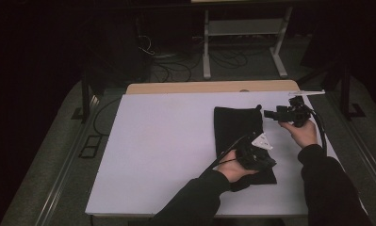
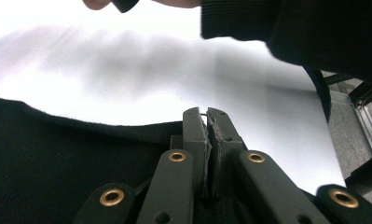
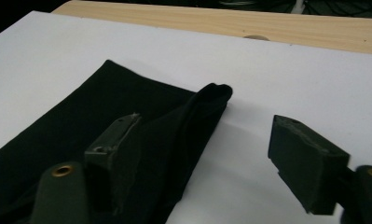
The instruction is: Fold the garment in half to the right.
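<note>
A black cloth (image 1: pixel 237 127) lies flat on the right half of the white table (image 1: pixel 167 141). My left gripper (image 1: pixel 269 161) rests on the cloth's near right edge with its jaws shut; in the left gripper view (image 2: pixel 207 114) the tips reach just past the cloth (image 2: pixel 58 154) edge, and I cannot tell whether fabric is pinched. My right gripper (image 1: pixel 269 113) hovers at the cloth's far right corner, open. Seen from the right gripper (image 3: pixel 207 123), a rumpled corner fold (image 3: pixel 214 91) of the cloth (image 3: pixel 81 121) lies loose ahead of the jaws.
A bare wooden strip (image 1: pixel 209 87) runs along the table's far edge. A thin white strip (image 1: pixel 308 92) sticks out at the far right corner. Beyond the table stand a white frame (image 1: pixel 242 28) and cables (image 1: pixel 176 70) on the floor.
</note>
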A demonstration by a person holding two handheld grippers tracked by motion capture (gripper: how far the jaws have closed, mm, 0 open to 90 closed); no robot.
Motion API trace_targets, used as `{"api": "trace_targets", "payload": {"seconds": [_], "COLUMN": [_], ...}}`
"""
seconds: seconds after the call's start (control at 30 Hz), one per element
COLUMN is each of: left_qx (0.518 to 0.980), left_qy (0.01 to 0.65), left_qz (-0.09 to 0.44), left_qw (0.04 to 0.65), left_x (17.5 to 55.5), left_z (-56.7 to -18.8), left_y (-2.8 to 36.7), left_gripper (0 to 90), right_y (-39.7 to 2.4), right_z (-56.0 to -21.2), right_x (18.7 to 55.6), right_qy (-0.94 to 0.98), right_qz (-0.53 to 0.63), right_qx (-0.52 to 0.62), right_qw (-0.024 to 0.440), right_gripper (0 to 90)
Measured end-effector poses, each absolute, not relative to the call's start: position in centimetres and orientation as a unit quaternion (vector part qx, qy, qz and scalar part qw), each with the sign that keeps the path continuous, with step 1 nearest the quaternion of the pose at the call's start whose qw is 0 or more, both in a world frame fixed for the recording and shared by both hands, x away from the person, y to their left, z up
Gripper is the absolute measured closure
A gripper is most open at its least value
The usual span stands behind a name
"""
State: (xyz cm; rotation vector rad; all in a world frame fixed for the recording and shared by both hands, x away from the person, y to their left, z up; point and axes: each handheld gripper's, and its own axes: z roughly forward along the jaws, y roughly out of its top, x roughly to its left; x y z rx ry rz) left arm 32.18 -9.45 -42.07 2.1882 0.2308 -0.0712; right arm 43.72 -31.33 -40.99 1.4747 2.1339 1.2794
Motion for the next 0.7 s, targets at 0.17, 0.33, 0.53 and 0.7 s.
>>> {"api": "trace_targets", "payload": {"seconds": [0.17,0.33,0.53,0.7], "left_qx": [0.890,0.895,0.890,0.884], "left_qy": [0.093,0.090,0.103,0.121], "left_qz": [-0.031,-0.028,-0.040,-0.046], "left_qw": [0.445,0.437,0.442,0.448], "left_x": [32.3,32.3,32.6,32.7], "left_z": [-42.2,-42.2,-42.1,-41.8], "left_y": [-10.1,-10.6,-10.4,-10.2], "left_gripper": [85.7,85.6,77.1,52.4], "right_y": [-31.4,-31.8,-32.4,-33.1], "right_z": [-40.6,-40.3,-40.0,-39.6], "right_x": [42.7,41.5,40.2,39.2], "right_qy": [0.741,0.741,0.727,0.717], "right_qz": [0.442,0.447,0.450,0.463], "right_qx": [0.489,0.483,0.499,0.500], "right_qw": [0.126,0.132,0.144,0.144], "right_gripper": [17.1,12.4,0.0,0.0]}}
